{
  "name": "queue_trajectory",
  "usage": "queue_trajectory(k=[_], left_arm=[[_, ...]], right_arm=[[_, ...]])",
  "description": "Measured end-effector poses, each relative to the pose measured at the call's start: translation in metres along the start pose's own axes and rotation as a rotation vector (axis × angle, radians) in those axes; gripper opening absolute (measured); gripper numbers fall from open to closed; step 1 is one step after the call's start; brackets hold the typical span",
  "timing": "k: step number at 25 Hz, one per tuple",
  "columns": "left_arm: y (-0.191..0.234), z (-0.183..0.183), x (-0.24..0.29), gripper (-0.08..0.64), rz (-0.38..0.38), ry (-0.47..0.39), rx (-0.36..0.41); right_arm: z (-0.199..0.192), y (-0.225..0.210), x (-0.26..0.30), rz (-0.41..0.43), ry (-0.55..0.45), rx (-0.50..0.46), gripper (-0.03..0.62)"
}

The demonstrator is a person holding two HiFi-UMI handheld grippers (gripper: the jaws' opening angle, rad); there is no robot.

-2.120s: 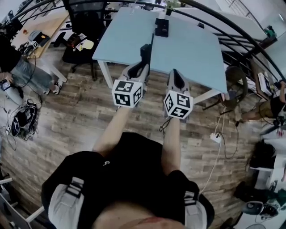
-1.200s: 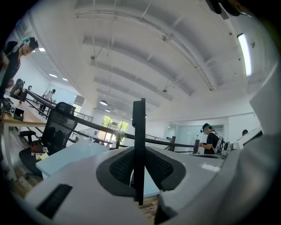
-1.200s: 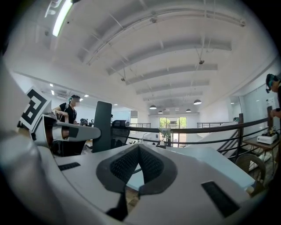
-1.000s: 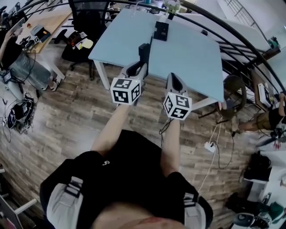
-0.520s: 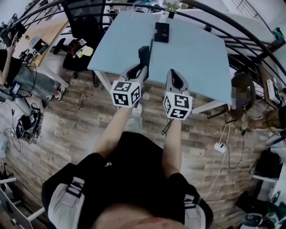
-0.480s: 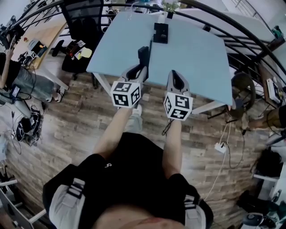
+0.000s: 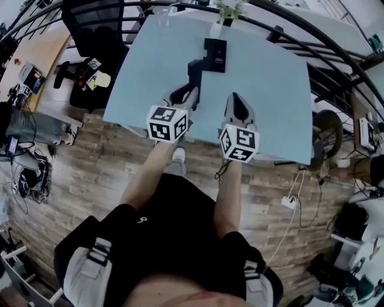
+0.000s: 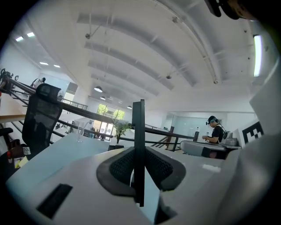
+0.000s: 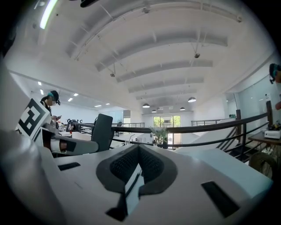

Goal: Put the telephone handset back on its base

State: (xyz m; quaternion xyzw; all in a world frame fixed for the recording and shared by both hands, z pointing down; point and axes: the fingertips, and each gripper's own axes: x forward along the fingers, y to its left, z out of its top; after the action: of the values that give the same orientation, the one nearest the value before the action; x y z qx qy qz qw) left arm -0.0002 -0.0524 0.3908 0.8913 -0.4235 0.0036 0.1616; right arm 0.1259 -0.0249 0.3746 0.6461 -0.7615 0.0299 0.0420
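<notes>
The black handset (image 7: 194,73) stands upright between the jaws of my left gripper (image 7: 189,91), which is shut on it above the near part of the light blue table (image 7: 150,72). In the left gripper view the handset (image 8: 139,151) shows edge-on, pinched by both pads. Its black base (image 7: 215,55) lies farther along the table, just beyond the handset, and appears as a small dark block (image 8: 113,147) ahead. Beside it on the right, my right gripper (image 7: 236,99) is shut with nothing in it; its pads (image 9: 138,154) meet at the tips.
A potted plant (image 7: 223,11) and a drinking glass (image 7: 165,14) stand at the table's far end. A black office chair (image 7: 90,27) is to the left. Dark curved railings (image 7: 336,57) run along the right. Cables and a power strip (image 7: 289,202) lie on the wooden floor.
Both grippers have travelled forward together, from over the wooden floor to over the table's near edge. The base now lies much closer to the handset. The grip on the handset is unchanged.
</notes>
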Motion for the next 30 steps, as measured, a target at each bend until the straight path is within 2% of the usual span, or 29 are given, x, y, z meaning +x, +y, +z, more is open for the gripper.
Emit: queue_trajectory(k=[5,10,17,30], left_arm=[[0.045,0.003,0.055,0.064,-0.026,0.034,-0.024],[0.074,-0.003,0.081,0.064,-0.032,0.064,-0.067],[0.075,-0.010,0.117,0.064,-0.059,0.093,-0.108],[0.083,-0.027,0.161,0.064,-0.074,0.139,-0.185]], right_arm=[[-0.010,-0.009,0.074,0.000,0.042,0.014,-0.006],[-0.025,-0.011,0.107,0.000,0.090,0.017,-0.006],[-0.033,-0.036,0.128,-0.017,0.137,0.015,-0.006],[-0.052,-0.057,0.163,0.045,0.183,0.028,-0.006]])
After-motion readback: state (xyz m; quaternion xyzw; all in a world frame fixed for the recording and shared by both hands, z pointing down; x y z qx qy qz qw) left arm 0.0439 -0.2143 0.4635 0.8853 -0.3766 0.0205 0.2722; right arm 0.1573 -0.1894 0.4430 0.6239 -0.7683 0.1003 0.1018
